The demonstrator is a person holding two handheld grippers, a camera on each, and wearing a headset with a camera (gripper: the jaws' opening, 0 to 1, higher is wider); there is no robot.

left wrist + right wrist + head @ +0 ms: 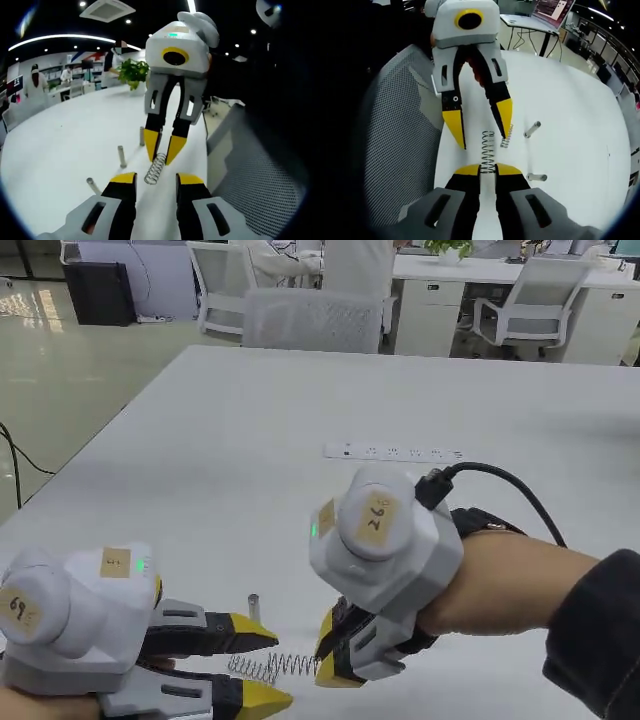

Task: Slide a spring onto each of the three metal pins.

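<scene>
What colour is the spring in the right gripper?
Silvery bare metal; the spring shows best in the right gripper view.

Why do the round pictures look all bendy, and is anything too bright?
Left gripper view: the fisheye lens curves the table edge, and ceiling lamps glare as white dots. Right gripper view: same bulging, yet the spring in the right tongs looks sharp. Head view: straight lines, even light, shine on the floor.
</scene>
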